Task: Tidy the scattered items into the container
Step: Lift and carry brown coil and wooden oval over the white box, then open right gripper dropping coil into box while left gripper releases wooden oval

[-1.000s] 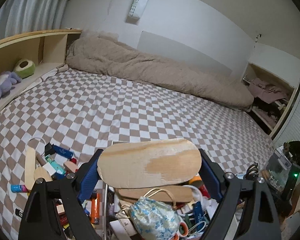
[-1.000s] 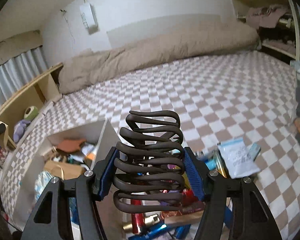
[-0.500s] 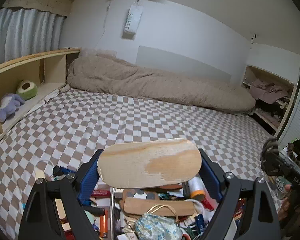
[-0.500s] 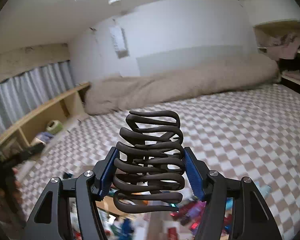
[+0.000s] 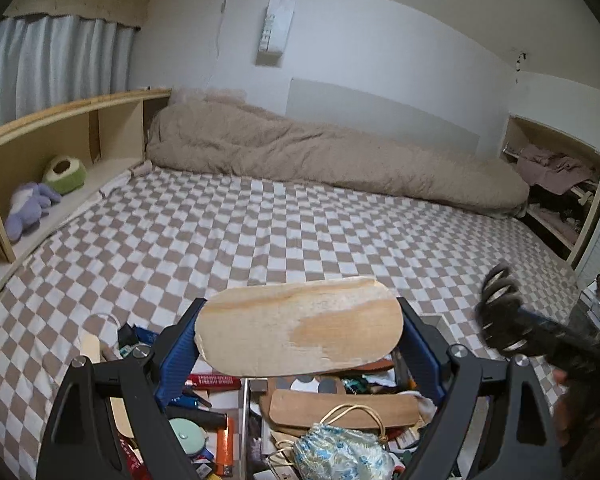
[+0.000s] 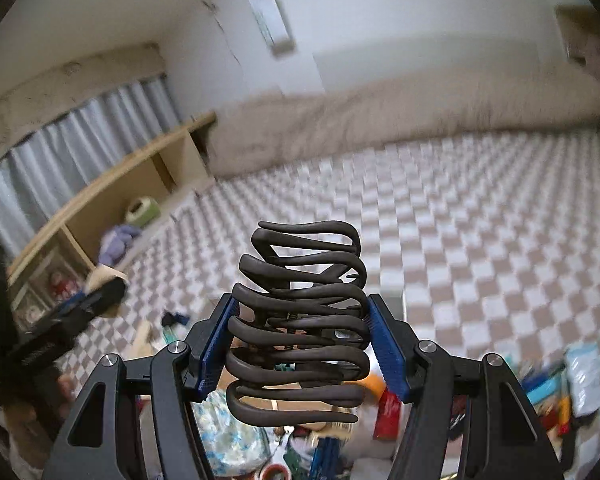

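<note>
Above a cluttered container [image 5: 245, 408] on a checked bed [image 5: 260, 216], the left gripper [image 5: 299, 338] clamps a wooden board [image 5: 300, 330]; the right gripper [image 6: 302, 340] grips a dark hair claw [image 6: 300, 320].

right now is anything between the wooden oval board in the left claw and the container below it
Nothing visible blocks it. The flat oval wooden board, clamped in the left claw, hangs over the open container. The container is already piled with a wooden slat and a floral pouch, so the board would land on those.

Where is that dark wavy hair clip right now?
In the right wrist view, the hair clip sits centre frame, pinched between the right claw's blue pads, above the cluttered container.
</note>
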`<state>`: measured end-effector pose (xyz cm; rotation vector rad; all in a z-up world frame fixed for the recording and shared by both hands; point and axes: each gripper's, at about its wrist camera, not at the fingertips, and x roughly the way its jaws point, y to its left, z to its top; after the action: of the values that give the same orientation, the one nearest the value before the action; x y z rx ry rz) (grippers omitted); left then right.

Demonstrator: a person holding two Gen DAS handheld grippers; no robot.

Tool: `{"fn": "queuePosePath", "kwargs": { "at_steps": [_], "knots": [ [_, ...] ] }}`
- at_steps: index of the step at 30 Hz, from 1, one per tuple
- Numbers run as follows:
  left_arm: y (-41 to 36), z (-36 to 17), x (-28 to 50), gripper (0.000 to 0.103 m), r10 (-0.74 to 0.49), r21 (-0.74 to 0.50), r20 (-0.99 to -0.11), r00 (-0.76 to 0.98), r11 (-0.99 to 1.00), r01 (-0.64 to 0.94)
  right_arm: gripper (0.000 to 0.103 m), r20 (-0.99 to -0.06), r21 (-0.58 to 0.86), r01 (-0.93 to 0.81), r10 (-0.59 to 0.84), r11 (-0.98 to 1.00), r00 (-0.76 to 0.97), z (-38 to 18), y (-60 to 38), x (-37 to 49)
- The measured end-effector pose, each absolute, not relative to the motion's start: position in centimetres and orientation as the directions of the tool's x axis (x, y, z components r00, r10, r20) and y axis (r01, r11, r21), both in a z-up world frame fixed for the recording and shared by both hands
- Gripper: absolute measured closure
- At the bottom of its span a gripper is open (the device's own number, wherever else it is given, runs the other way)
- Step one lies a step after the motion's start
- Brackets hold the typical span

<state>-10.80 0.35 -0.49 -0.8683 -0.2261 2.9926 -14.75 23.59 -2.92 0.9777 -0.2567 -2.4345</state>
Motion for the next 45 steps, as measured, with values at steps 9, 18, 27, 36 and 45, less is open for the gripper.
{"fn": "queuePosePath", "kwargs": {
  "at_steps": [9,18,27,36,45],
  "knots": [
    [1.2,-3.2,-12.0,0.014,0.062,-0.129,-0.593,-0.803,-0.991,0.019,0.038,-0.731,0.368,0.270,-0.456,-0.890,-0.508,-8.0,20.6,-18.6],
    [1.4,-3.8,-12.0,0.014,0.057,-0.128,-0.611,-0.789,-0.991,0.027,0.038,-0.793,0.284,0.210,-0.352,-0.936,-0.497,-9.8,19.4,-20.1],
    [1.5,-4.2,-12.1,0.014,0.056,-0.129,-0.619,-0.783,-0.991,0.032,0.023,-0.798,0.222,0.215,-0.304,-0.951,-0.520,-10.5,18.6,-21.0],
    [0.9,-4.7,-12.3,0.014,0.052,-0.130,-0.629,-0.776,-0.991,0.038,0.010,-0.711,0.328,0.249,-0.412,-0.911,-0.570,-7.2,20.4,-18.3],
    [1.0,-5.4,-13.4,0.014,0.108,-0.161,-0.662,-0.742,-0.987,-0.001,0.010,-0.659,0.409,0.268,-0.486,-0.872,-0.575,-5.9,22.6,-16.3]
  ]
}}
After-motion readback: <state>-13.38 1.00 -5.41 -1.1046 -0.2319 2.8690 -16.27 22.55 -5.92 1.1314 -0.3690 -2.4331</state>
